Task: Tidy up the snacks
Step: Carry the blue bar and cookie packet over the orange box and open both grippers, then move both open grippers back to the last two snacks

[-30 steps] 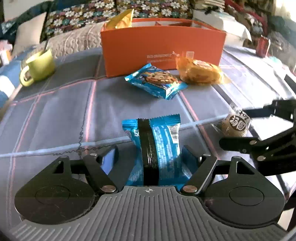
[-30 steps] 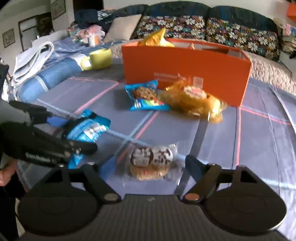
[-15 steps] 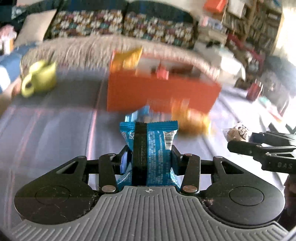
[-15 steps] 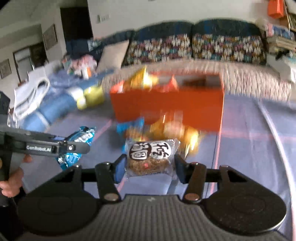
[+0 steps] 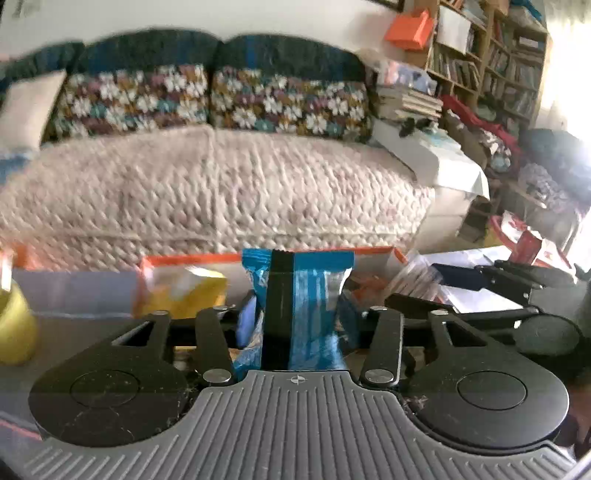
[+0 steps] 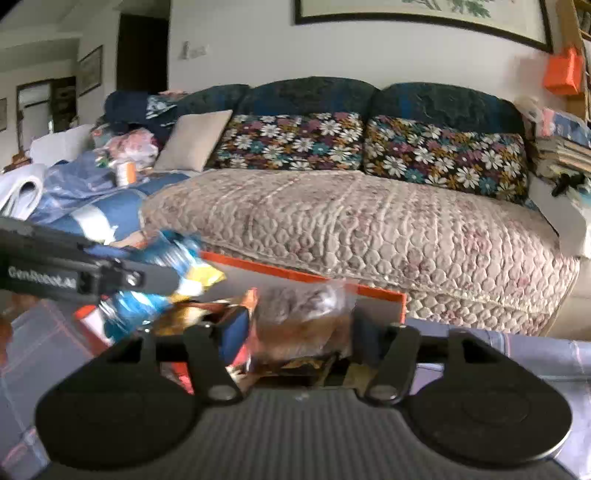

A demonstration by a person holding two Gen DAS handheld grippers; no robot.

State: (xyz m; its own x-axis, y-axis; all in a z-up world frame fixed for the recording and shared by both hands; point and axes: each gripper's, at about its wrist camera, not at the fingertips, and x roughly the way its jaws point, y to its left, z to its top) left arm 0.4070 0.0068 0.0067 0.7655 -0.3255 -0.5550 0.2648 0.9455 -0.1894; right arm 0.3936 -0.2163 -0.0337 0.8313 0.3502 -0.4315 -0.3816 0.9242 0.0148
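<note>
Between left gripper opening jaws, blue snack packet, above orange box

A lived-in home living room: a dark sofa with floral cushions, crammed bookshelves right of the sofa, a framed picture above it.

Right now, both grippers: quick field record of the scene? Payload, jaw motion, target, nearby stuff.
left gripper: blue snack packet between its fingers, jaws opening
right gripper: clear-wrapped brown pastry between its fingers, jaws opening
target: orange box, under both grippers
box contents: yellow packet; the rest is blurred
nearby: yellow-green mug at left edge
background: sofa
</note>
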